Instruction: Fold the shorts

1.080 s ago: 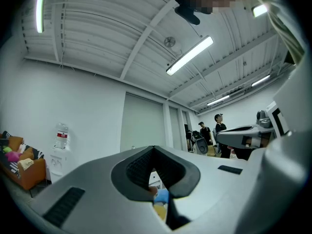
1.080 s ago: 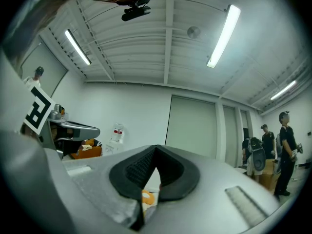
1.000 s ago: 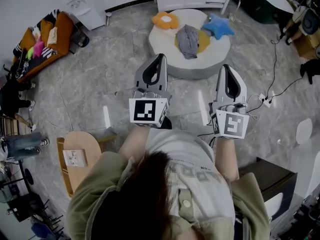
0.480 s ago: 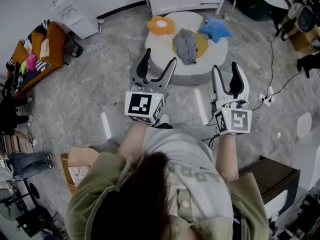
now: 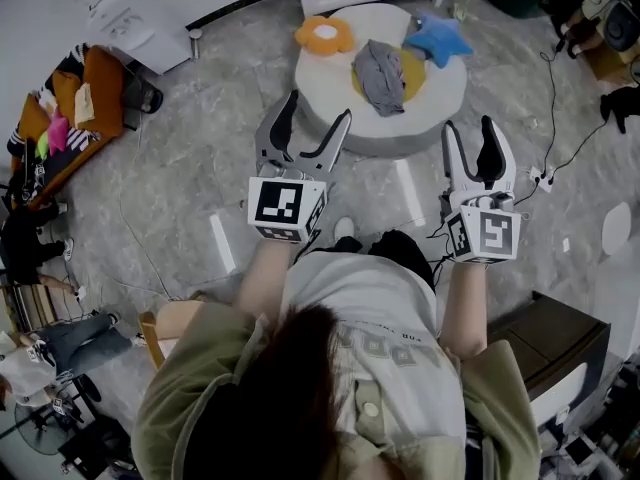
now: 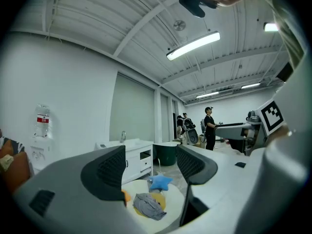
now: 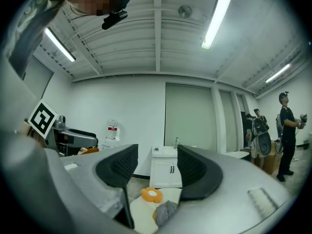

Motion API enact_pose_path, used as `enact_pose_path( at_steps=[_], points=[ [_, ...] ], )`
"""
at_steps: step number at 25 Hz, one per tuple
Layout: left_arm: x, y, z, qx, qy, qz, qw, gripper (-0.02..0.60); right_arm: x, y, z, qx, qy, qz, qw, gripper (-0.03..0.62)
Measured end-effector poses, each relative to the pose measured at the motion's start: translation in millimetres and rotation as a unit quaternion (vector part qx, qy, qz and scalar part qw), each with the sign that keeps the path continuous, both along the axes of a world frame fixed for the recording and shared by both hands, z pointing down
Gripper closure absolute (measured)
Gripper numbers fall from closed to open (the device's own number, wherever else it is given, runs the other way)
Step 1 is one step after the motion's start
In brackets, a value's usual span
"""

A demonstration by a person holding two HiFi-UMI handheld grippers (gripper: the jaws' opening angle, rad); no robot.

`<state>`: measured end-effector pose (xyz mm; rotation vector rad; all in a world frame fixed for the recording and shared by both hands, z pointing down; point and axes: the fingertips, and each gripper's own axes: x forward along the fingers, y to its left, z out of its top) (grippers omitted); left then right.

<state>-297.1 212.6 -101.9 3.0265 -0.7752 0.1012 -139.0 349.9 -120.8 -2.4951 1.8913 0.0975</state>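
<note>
Head camera above, one camera level on each gripper

The head view looks steeply down past the person's hair and forearms to the floor. The cameras on the left gripper (image 5: 318,108) and right gripper (image 5: 471,126) look level along their jaws, from low down. All three views share the distant round white platform (image 5: 440,88) and the grey shorts (image 5: 381,76).

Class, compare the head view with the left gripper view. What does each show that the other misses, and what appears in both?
Head view only: the power strip on the floor and the dark cabinet. Left gripper view only: the ceiling lamp and people standing at the back. Both: the grey shorts lying on the round white platform, with the blue star beside them.
</note>
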Motion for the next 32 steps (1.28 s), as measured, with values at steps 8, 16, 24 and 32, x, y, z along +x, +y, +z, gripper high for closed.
enact_pose_path(
  at_steps=[8,16,24,32],
  points=[
    [18,-11,33,-0.026,-0.022,-0.015,0.9993,0.267,34,-13,22,-0.023,-0.01,-0.001,1.0,0.352],
    [90,-33,55,-0.041,-0.029,-0.062,0.9968,0.267,115,-53,43,-0.044,-0.007,-0.055,0.997,0.352],
    [184,-54,88,-0.058,-0.052,-0.114,0.9904,0.267,218,-103,65,-0.063,-0.007,-0.135,0.989,0.352],
    [213,-72,135,-0.082,-0.12,-0.153,0.9775,0.267,271,-147,119,-0.112,-0.026,-0.182,0.977,0.352]
  ],
)
